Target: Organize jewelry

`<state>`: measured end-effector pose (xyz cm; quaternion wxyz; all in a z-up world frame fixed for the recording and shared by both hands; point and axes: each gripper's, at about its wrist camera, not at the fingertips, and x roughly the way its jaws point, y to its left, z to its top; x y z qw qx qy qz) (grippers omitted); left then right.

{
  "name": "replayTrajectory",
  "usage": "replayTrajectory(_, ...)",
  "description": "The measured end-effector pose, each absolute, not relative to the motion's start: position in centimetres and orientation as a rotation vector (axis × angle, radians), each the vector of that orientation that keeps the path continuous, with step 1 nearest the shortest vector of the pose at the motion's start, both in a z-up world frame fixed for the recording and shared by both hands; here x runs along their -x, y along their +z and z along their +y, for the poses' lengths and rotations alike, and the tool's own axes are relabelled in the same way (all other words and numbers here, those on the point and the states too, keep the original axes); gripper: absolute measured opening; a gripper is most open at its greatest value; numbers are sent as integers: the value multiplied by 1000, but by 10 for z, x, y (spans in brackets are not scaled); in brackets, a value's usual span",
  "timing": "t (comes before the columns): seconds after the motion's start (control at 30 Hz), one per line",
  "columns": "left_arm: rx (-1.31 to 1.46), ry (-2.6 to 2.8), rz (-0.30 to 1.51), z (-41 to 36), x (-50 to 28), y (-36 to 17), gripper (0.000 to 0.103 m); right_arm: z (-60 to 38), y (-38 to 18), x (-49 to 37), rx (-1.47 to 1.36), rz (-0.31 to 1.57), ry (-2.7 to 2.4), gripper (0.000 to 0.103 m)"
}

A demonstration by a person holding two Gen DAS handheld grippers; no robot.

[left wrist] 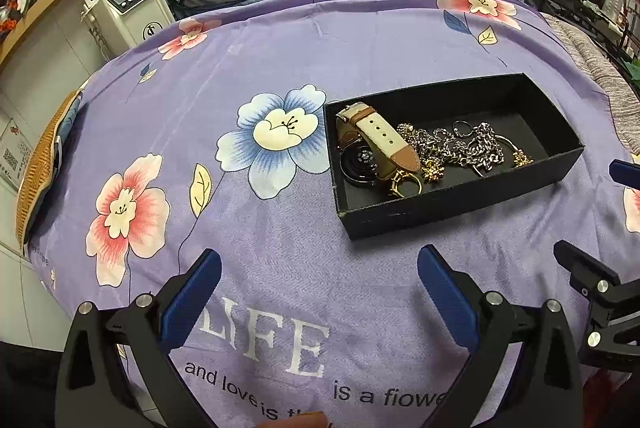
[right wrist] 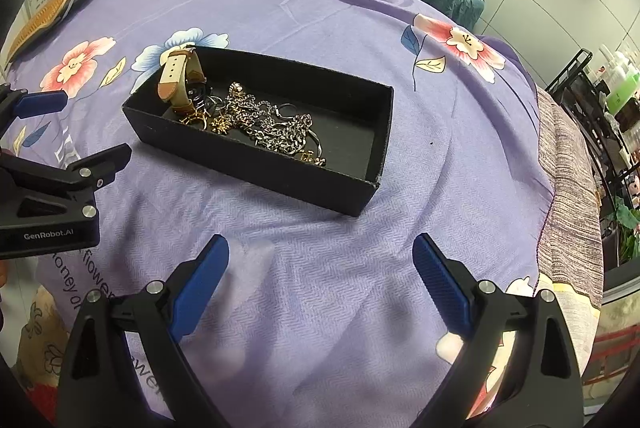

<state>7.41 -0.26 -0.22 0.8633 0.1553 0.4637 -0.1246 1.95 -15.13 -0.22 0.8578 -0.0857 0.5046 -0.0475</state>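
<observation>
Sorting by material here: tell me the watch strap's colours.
Cream with tan-brown tips, on the watch strap; the left wrist view shows it best.

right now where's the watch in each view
Left wrist view: the watch lies at the left end of the black box, right of centre.
Right wrist view: the watch leans at the box's far left corner, upper left.
Shared landmark: the silver chain beside it.

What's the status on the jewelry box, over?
Left gripper open, right gripper open, both empty. Watch and chains inside black box. Nothing in the way.
</observation>
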Motion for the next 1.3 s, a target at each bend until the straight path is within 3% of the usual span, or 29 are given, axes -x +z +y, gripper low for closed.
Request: replayTrajectory(1.3, -323, -287, 976, -5, -74, -1, 97, -149, -3, -19, 190, 1061, -102, 92)
